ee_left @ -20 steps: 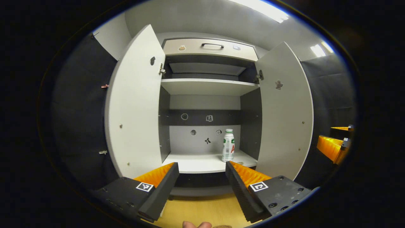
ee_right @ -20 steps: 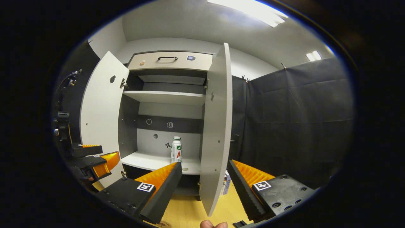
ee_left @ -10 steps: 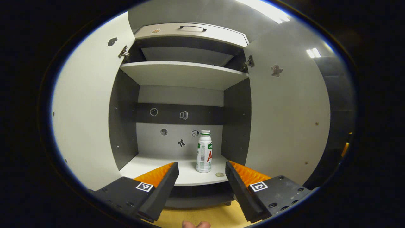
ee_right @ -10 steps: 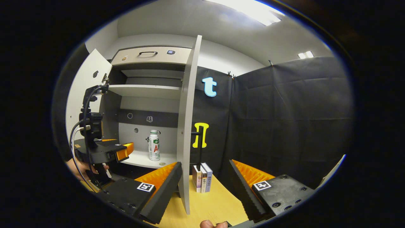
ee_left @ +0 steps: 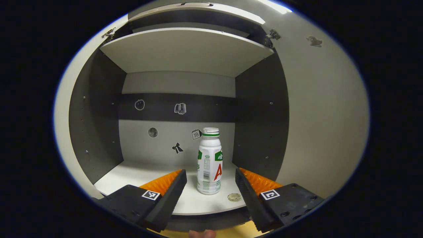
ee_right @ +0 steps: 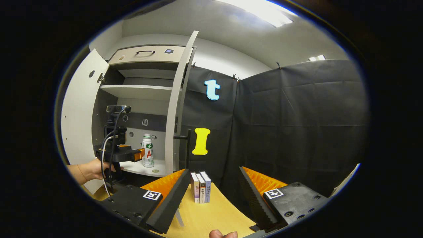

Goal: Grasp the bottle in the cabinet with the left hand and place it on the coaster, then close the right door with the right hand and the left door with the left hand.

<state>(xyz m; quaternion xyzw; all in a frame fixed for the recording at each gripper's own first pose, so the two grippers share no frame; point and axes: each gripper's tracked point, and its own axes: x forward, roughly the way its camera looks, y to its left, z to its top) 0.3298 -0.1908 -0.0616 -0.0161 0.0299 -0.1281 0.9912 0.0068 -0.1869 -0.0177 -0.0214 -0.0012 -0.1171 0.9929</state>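
We are holding the left tool [ee_left: 211, 177] wide open at the mouth of the cabinet [ee_left: 96, 109], gripping nothing. The bottle [ee_left: 209, 161] is standing upright on the lower shelf [ee_left: 138, 175] straight ahead of it, lining up with the gap between its fingers, with free shelf showing on both sides of the bottle. A small round disc [ee_left: 234, 197] is lying on the shelf just right of the bottle's base, near the shelf's front edge. The cabinet's dark side wall is rising close on the right of the tool, while more open room is lying to its left. In the right gripper view, we are seeing the left tool [ee_right: 140, 154] just beside the bottle [ee_right: 147, 150], with a hand [ee_right: 96, 169] behind it. The right tool [ee_right: 214, 185] is hanging wide open and empty over the tabletop [ee_right: 211, 215], well apart from the cabinet; the right door's [ee_right: 173, 112] edge is standing ahead to its left, and three upright books [ee_right: 200, 186] are standing straight ahead between its fingers.
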